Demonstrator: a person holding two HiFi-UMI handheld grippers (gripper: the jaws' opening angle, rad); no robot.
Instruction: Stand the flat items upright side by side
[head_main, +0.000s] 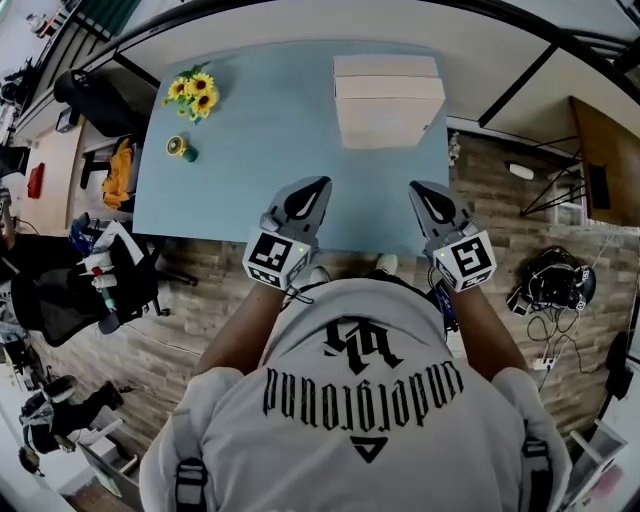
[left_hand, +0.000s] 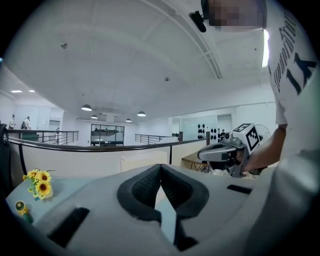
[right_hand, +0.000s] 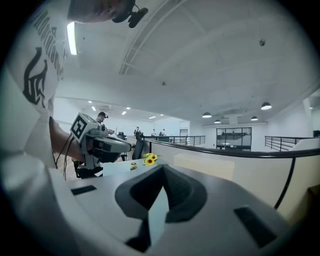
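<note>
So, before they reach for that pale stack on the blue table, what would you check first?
1. Nothing caught in the left gripper: ok, jaws together and empty.
2. Nothing caught in the right gripper: ok, the same.
3. Jaws apart, ready to grasp: not ok, both shut.
4. The pale stack lies on the table, in view: ok.
5. The sunflowers are clear of it: ok, far corner.
6. Number of flat items: cannot tell.
</note>
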